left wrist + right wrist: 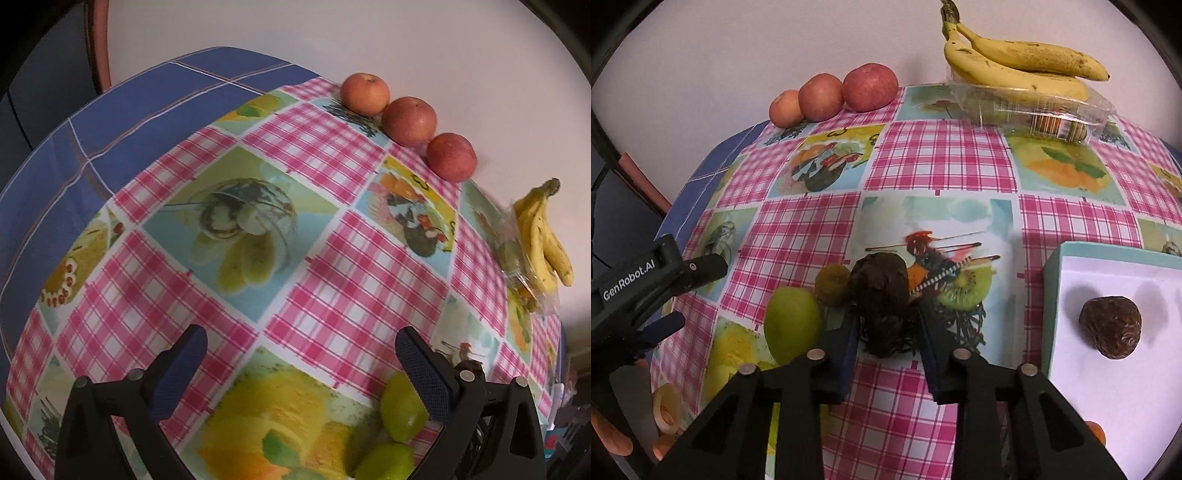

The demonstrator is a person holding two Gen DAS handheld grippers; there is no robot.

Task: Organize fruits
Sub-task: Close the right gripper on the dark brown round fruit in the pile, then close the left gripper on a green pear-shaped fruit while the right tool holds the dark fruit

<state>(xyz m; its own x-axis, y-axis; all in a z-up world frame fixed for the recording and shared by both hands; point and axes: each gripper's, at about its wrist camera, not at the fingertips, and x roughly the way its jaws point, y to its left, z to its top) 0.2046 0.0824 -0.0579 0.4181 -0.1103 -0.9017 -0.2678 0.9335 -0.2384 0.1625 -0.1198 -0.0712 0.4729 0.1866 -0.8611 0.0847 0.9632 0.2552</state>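
Observation:
My right gripper [886, 325] is shut on a dark wrinkled fruit [882, 295], held just above the cloth. A green fruit [792, 323] and a small brownish-green fruit [833, 284] lie just left of it. A second dark wrinkled fruit [1110, 326] lies in a teal-rimmed white box [1052, 295] at the right. My left gripper [301, 354] is open and empty over the tablecloth; two green fruits [402, 410] lie by its right finger. Three red apples [408, 120] and bananas [545, 236] sit at the far edge.
The bananas [1015, 62] rest on a clear plastic clamshell [1034, 110] by the wall. The apples [870, 86] line the back edge. The checked tablecloth [332, 258] overlies a blue cloth [129, 122]. The left gripper [661, 291] shows at the right wrist view's left edge.

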